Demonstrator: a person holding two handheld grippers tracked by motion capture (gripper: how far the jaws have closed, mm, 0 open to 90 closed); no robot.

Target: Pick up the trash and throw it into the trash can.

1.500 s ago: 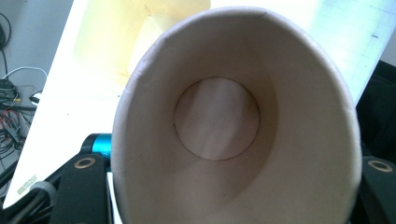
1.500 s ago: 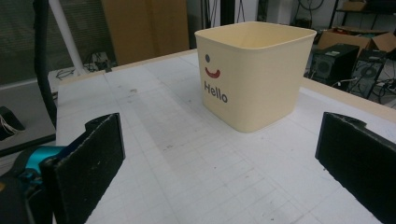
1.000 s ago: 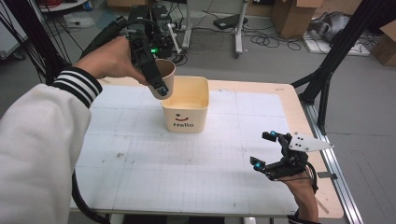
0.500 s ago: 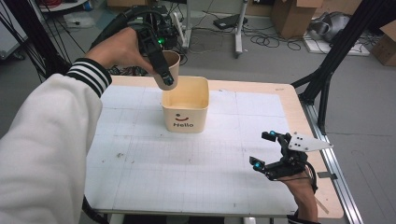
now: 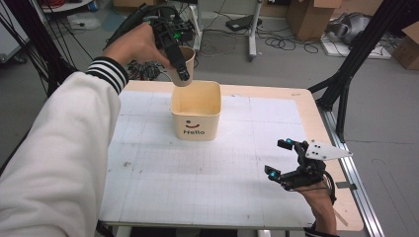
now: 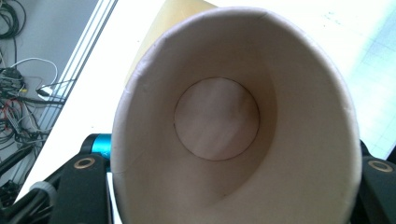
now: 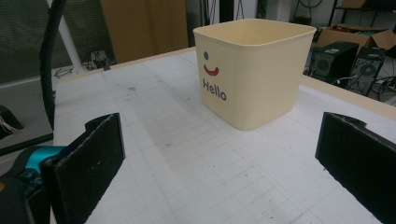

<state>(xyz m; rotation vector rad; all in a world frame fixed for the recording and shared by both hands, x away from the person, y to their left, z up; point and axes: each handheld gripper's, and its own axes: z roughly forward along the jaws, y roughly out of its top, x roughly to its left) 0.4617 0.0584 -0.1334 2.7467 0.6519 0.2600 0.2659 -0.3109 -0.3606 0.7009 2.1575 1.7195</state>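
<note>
Right tool: near edge of the worktop, jaws wide apart, nothing between them, aimed at the tub.
Tub: cream, square, printed "Hello"; upright mid-worktop, open top, appears empty.
Left tool: raised past the tub's far left corner, clamped on the paper cup.
Paper cup: held off the surface, tilted; inside bare in the left gripper view.
Step judged: carrying the cup at the tub. Next move calls for centring over the opening before release.
Obstruction: tub rim only; cables and boxes lie on the floor beyond.
</note>
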